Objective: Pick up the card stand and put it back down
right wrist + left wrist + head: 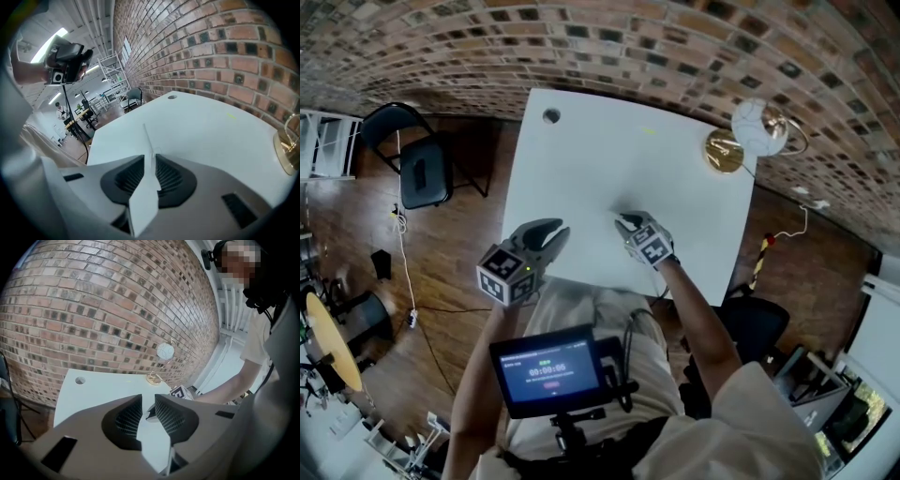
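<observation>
Thin white card [143, 205] clamped edge-on by right hand-held gripper [150, 160], card stand [726, 151] set ahead to its right on worktop [581, 169], left hand-held gripper [148, 401] held slightly open, empty

Head camera high over the table [600, 169]; gripper cameras low over it, toward the brick wall [93, 310].

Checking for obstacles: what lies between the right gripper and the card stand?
Only bare white table; the head view shows nothing between right gripper and card stand.

Left gripper [551, 231] gapes slightly; right gripper [626, 222] pinches a card [143, 199].
</observation>
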### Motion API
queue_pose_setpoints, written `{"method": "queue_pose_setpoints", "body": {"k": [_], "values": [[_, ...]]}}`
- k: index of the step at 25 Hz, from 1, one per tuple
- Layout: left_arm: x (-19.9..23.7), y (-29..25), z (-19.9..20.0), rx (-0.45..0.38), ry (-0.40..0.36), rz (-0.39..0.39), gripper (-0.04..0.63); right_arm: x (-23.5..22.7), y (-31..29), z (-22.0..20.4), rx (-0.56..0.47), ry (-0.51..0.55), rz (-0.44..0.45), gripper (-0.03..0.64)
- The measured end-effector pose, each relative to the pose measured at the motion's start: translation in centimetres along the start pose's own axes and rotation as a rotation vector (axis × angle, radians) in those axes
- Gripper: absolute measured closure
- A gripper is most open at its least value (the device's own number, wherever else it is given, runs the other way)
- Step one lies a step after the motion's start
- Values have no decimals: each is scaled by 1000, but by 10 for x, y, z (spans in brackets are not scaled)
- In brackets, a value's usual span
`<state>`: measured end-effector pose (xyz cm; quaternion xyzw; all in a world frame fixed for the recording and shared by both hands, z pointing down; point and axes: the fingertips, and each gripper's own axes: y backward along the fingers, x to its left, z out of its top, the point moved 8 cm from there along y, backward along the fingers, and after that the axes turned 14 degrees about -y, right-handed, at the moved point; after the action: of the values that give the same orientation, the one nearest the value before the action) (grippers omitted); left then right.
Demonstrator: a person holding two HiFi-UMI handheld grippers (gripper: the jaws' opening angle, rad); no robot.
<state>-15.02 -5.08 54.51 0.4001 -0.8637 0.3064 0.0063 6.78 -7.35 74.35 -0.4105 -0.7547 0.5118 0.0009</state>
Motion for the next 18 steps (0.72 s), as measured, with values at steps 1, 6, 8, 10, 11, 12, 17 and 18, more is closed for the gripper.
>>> {"method": "queue_pose_setpoints", "body": {"k": [1,6,8,10,11,12,17,18], "values": [[0,1,0,1,4,3,511,0,-1,1,-2,4,1,534],[-1,9,1,6,15,14,511,-1,-8,1,0,0,15,534],[2,11,-1,-5,20,25,511,-2,-9,2,-1,1,17,534],[4,12,-2,-12,27,35,511,-3,-9,2,4,-3,13,534],[5,12,-1,-14,28,37,511,-4,-8,3,5,-8,11,534],[5,11,-1,-16,25,37,511,-3,-8,3,7,-15,11,534],[5,16,2,-41,29,34,511,7,-6,-3,36,6,4,544],[7,17,1,-41,27,34,511,8,-7,-3,41,16,-2,566]]}}
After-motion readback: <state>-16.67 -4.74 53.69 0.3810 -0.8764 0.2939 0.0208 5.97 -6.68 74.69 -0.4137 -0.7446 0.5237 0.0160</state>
